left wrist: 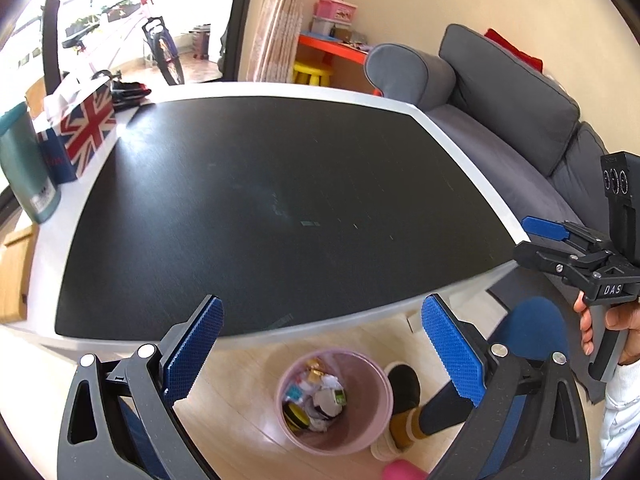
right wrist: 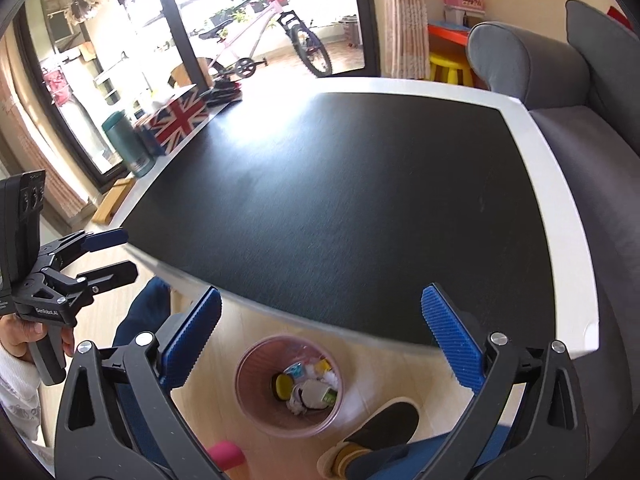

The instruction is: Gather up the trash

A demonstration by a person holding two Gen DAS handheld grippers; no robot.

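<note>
A pink trash bin [left wrist: 360,432] stands on the wooden floor below the table's near edge, with several pieces of trash [left wrist: 320,392] inside. It also shows in the right wrist view [right wrist: 256,412], with its trash [right wrist: 310,388]. My left gripper [left wrist: 320,344] is open and empty, held above the bin. My right gripper [right wrist: 320,340] is open and empty, also above the bin. In the left wrist view the right gripper [left wrist: 532,240] shows at the right; in the right wrist view the left gripper [right wrist: 120,252] shows at the left.
A black-topped table with a white rim [left wrist: 460,152] fills the middle. A Union Jack tissue box [left wrist: 86,128] and a teal tumbler [left wrist: 24,164] stand at its far left. A grey sofa [left wrist: 520,112] lies to the right. The person's slippered foot [left wrist: 404,396] is beside the bin.
</note>
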